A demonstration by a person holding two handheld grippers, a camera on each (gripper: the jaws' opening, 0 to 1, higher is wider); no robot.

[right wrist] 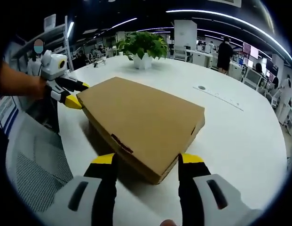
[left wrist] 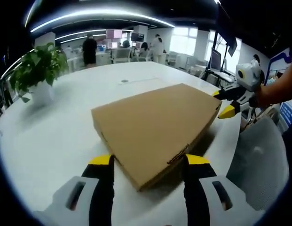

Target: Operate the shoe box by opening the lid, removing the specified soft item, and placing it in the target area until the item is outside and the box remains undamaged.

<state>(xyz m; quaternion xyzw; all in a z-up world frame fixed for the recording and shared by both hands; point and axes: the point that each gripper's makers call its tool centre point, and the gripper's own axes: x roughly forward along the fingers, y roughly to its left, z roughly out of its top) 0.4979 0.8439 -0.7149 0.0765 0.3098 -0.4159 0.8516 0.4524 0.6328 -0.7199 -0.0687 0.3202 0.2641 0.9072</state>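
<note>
Closed shoe box (left wrist: 155,129) lying flat on the round white worktop (left wrist: 51,141), lid still down, so the soft item inside is hidden and nothing has yet been taken out. In the left gripper view the left gripper (left wrist: 149,162) sits at 6 o'clock with its yellow-tipped fingers (left wrist: 102,161) spread wide, one on each side of the box's near corner — a straddling stance that looks meant to brace the box, though contact with the cardboard cannot be confirmed. The right gripper (left wrist: 225,102) enters at 3 o'clock, its fingers parted around the box's far edge, apparently at the lid seam.

In the right gripper view the same arrangement is mirrored: the right gripper (right wrist: 148,160) at 6 o'clock, fingers wide about the opposite corner (right wrist: 157,176), and the left gripper (right wrist: 73,94) at 9 o'clock against the box's end. Holding from two opposed ends probably serves to steady the base while one side lifts the lid without tearing the tab (right wrist: 122,143). A potted plant (left wrist: 37,70) stands well apart at 10 o'clock; a grey chair (left wrist: 258,160) waits beside the worktop — neither obstructs the lift.
</note>
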